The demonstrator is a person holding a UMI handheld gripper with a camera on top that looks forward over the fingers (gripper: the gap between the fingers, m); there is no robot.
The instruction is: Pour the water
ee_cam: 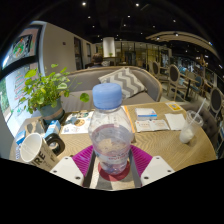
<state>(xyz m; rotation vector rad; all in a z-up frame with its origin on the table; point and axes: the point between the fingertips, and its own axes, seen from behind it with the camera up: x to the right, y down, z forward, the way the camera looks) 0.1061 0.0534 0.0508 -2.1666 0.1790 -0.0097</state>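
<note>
A clear plastic water bottle with a pale blue cap stands upright between my gripper's fingers. Both magenta pads press against its lower sides, so the gripper is shut on it. Water fills the bottle's lower part. A white mug stands to the left of the fingers. A clear plastic cup with a straw stands beyond the fingers to the right. The bottle's base is hidden behind the fingers.
The wooden table carries booklets, papers and a potted green plant at the left. A grey sofa with a zigzag cushion stands beyond the table. Chairs stand at the right.
</note>
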